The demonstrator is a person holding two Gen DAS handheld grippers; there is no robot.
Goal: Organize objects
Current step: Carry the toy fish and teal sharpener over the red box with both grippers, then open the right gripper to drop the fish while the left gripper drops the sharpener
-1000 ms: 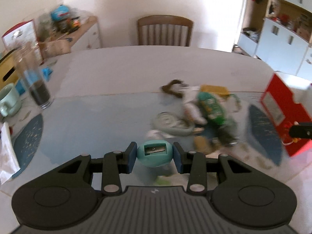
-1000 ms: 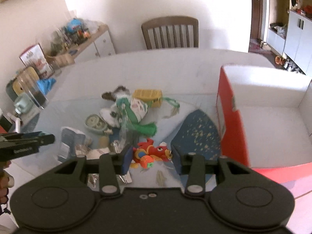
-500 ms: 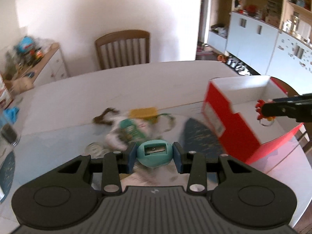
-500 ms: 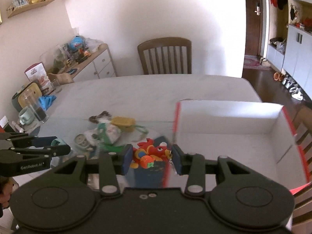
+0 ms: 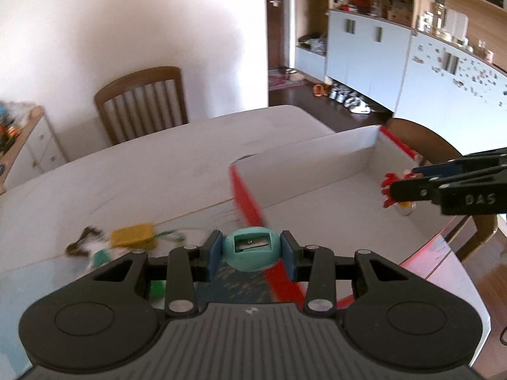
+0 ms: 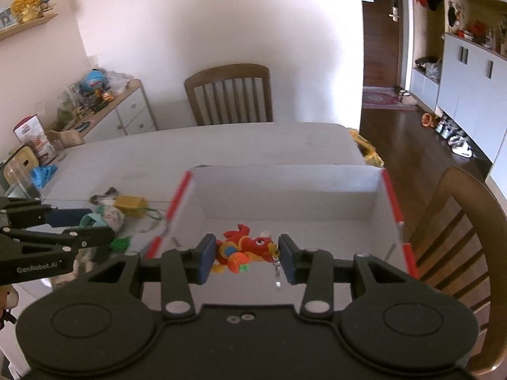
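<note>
My left gripper (image 5: pixel 250 251) is shut on a round teal pencil sharpener (image 5: pixel 251 249), held near the left red edge of the white box (image 5: pixel 317 186). My right gripper (image 6: pixel 244 251) is shut on a red toy keychain (image 6: pixel 245 245), its metal clasp dangling, held over the inside of the box (image 6: pixel 285 196). In the left wrist view the right gripper (image 5: pixel 402 186) reaches in from the right with the red toy (image 5: pixel 388 186) over the box. In the right wrist view the left gripper (image 6: pixel 95 231) shows at the left with the sharpener (image 6: pixel 90 220).
A heap of loose items (image 6: pixel 123 209) with a yellow block (image 5: pixel 133 236) lies on the table left of the box. Wooden chairs stand at the far side (image 6: pixel 229 95) and at the right (image 6: pixel 456 237). A glass (image 6: pixel 19 180) stands at the table's left edge.
Both grippers have travelled right from the heap toward the box, each keeping its object. The right one now hangs over the box's inside; the left has reached its left edge.
</note>
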